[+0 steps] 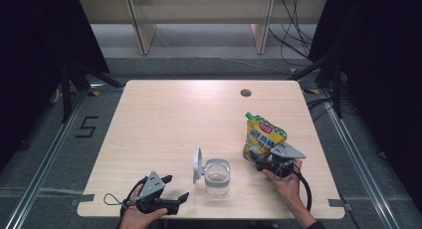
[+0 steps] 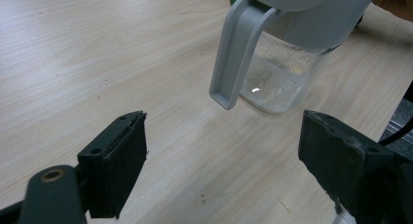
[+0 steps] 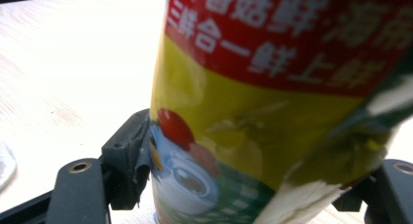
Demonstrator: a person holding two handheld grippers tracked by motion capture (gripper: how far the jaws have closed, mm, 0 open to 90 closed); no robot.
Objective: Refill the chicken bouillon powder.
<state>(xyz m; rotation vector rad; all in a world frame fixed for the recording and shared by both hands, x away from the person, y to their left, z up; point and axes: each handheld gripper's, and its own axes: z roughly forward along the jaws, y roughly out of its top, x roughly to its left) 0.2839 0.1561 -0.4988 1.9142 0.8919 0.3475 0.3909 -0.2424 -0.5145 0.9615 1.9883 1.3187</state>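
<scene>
1. The right gripper [image 1: 260, 158] has its fingers [image 3: 127, 158] set on either side of the lower body of a yellow pouch [image 1: 263, 136]. In the right gripper view the left finger touches the pouch's edge. The right one is mostly hidden behind the crumpled pouch, so I cannot tell whether the pouch is firmly clamped.
2. The pouch stands upright on the desk [image 1: 169, 114] towards its right side, with a green spout cap at the top and a red label band with white lettering.
3. The left gripper [image 1: 175, 187] is released: its fingers [image 2: 119, 165] stand wide apart above the bare desk with nothing between them.
4. Just ahead of the left fingers, near the desk's front edge, stands a clear jar [image 1: 217, 176] with a grey rim. Its round grey lid [image 1: 197, 165] is swung open to the jar's left side.
5. The jar sits between the two grippers, apart from the pouch and close to the right hand [image 1: 286, 181].
6. A round cable hole [image 1: 245, 93] lies near the desk's far edge.
</scene>
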